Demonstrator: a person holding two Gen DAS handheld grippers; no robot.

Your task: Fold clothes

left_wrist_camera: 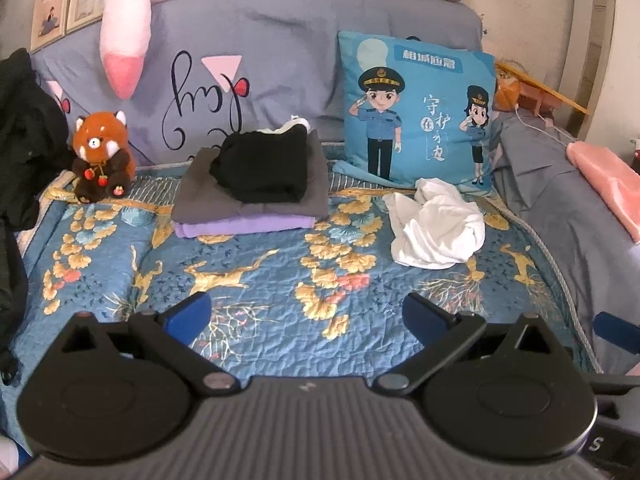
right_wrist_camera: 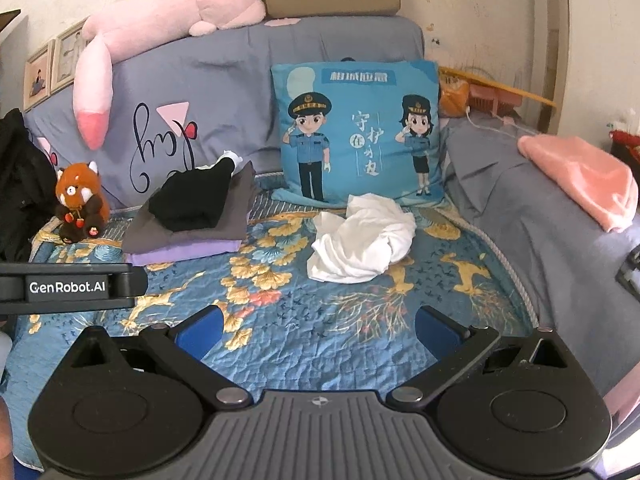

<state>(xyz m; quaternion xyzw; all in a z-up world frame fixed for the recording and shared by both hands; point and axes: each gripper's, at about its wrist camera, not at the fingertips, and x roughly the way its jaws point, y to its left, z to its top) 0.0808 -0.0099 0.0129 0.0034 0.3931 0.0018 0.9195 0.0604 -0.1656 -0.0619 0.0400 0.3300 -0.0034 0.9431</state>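
A crumpled white garment [left_wrist_camera: 436, 228] lies on the blue patterned quilt [left_wrist_camera: 272, 280], in front of the blue cartoon cushion; it also shows in the right wrist view [right_wrist_camera: 362, 240]. A stack of folded clothes [left_wrist_camera: 256, 192], black on grey on purple, sits left of it, also in the right wrist view [right_wrist_camera: 192, 220]. My left gripper [left_wrist_camera: 306, 316] is open and empty, low over the quilt, well short of both. My right gripper [right_wrist_camera: 318, 330] is open and empty, below the white garment. The left gripper's body [right_wrist_camera: 68, 286] shows at the right view's left edge.
A red panda plush [left_wrist_camera: 102, 156] stands left of the stack. A blue cartoon cushion [left_wrist_camera: 416, 108] leans on the grey-purple pillow [left_wrist_camera: 240, 52]. A pink plush [right_wrist_camera: 168, 20] lies on top. Dark clothing [left_wrist_camera: 20, 136] hangs at left. A pink cloth [right_wrist_camera: 584, 180] lies on the grey cover at right.
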